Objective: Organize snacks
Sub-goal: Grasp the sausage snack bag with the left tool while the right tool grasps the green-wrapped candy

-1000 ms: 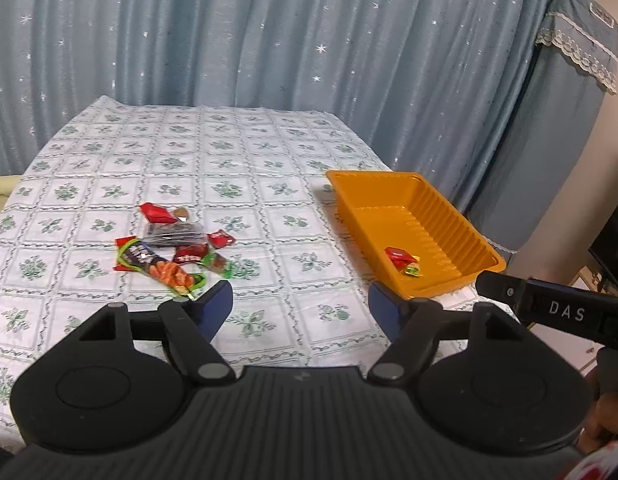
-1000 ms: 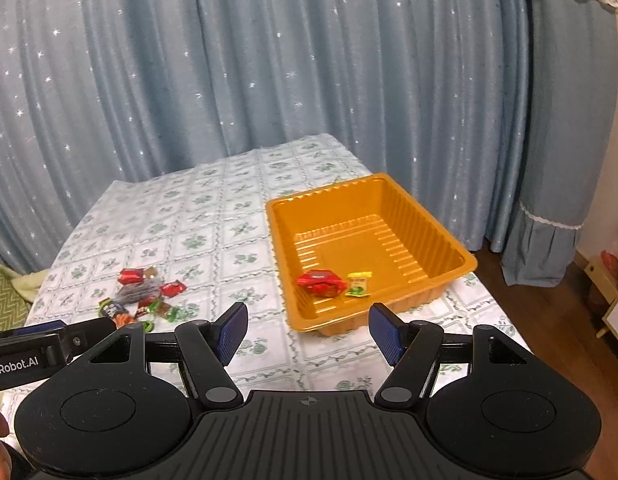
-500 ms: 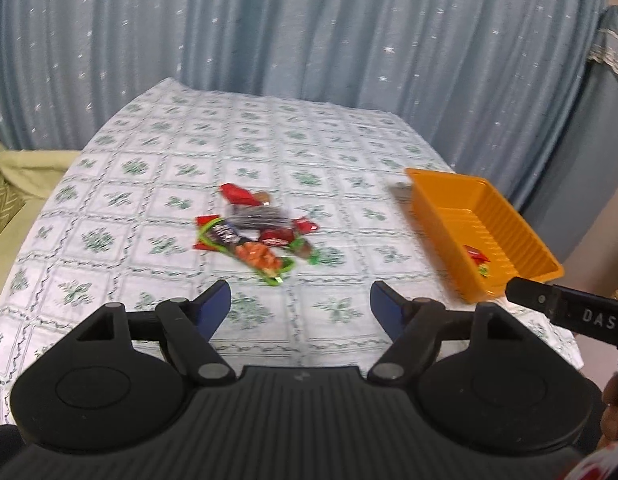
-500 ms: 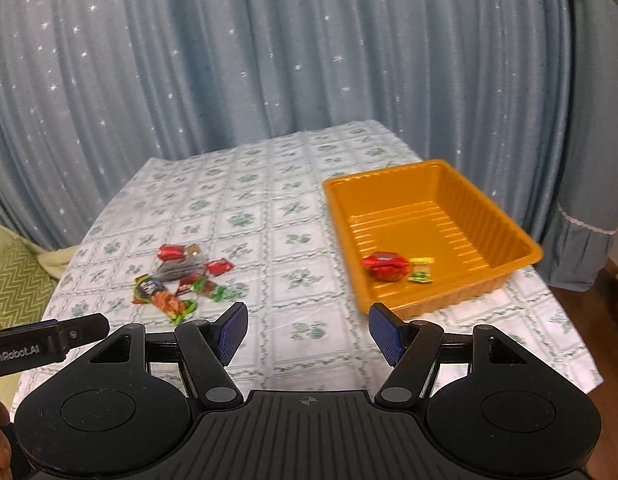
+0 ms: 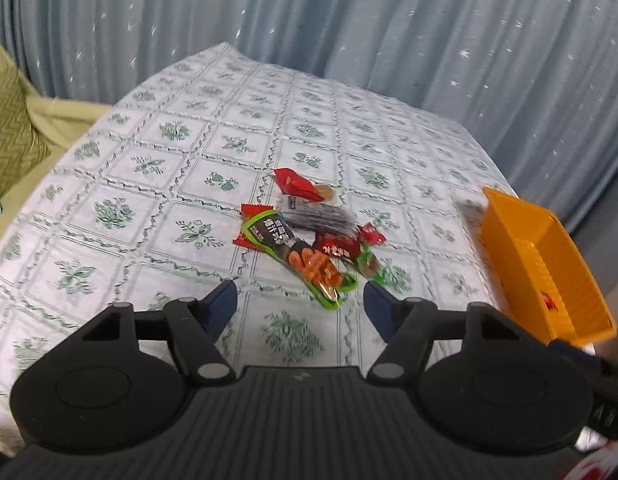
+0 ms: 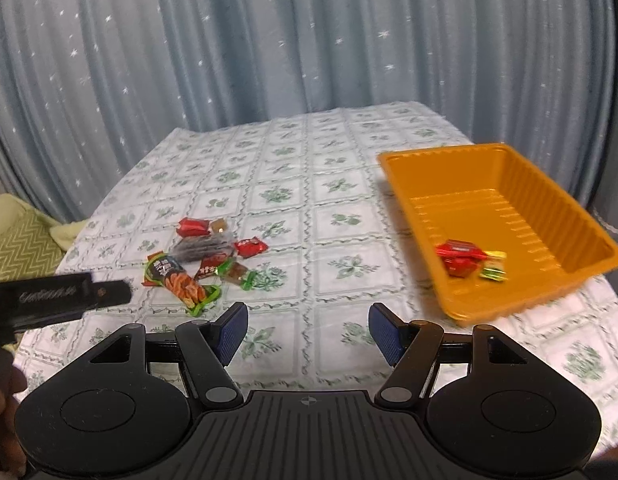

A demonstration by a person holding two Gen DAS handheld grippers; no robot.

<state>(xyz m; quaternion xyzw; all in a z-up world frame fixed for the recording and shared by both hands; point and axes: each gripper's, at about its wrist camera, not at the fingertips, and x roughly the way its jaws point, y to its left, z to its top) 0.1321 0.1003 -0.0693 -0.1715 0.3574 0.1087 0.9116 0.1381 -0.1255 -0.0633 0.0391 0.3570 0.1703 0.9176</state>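
A heap of wrapped snacks [image 5: 309,232] lies mid-table: a long green-edged packet [image 5: 305,260], a dark bag, and small red wrappers. My left gripper [image 5: 300,302] hovers just short of the heap with its jaws closing and nothing between them. The orange tray [image 5: 549,264] stands to the right. In the right wrist view the snack heap [image 6: 205,256] is at left, and the tray [image 6: 509,184] holds a red snack [image 6: 459,258] and a yellow-green one [image 6: 495,270]. My right gripper [image 6: 307,334] is open over bare cloth between heap and tray.
A floral tablecloth [image 6: 293,184] covers the table. Blue starred curtains [image 6: 269,40] hang behind it. A green cushioned seat [image 5: 9,136] stands off the left edge. The left gripper's body [image 6: 57,298] and a hand [image 6: 5,400] show at the left of the right wrist view.
Both views have swung left and dropped closer to the table. The snack heap now sits centred ahead of the left gripper, whose jaws have narrowed; the tray slid to the right.
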